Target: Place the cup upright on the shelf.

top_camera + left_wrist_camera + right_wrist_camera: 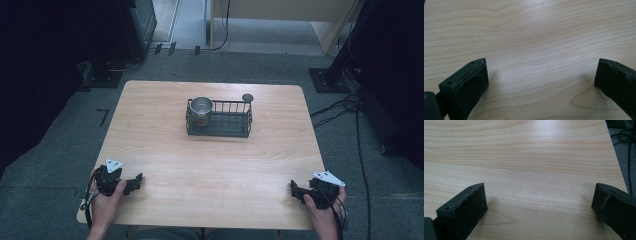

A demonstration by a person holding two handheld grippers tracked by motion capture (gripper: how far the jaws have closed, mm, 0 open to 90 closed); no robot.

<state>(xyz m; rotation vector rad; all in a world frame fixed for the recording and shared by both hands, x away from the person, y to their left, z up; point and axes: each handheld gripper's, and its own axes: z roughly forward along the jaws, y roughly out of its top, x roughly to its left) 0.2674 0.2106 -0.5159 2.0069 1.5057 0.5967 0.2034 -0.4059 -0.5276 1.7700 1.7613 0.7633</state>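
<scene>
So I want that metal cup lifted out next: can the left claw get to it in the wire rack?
Probably yes: the left claw is open, bare table lies between, and the metal cup stands open-topped at the wire rack's left end.

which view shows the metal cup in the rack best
The high view: the metal cup stands upright in the left end of the wire rack. Both gripper views look down at bare table wood instead.

Left gripper (134, 183) is resting low at the near left, held by the left hand (107, 196), jaws standing wide apart. Right gripper (296, 191) is sitting at the near right in the right hand (322, 209), jaws likewise spread wide, nothing between them.
</scene>
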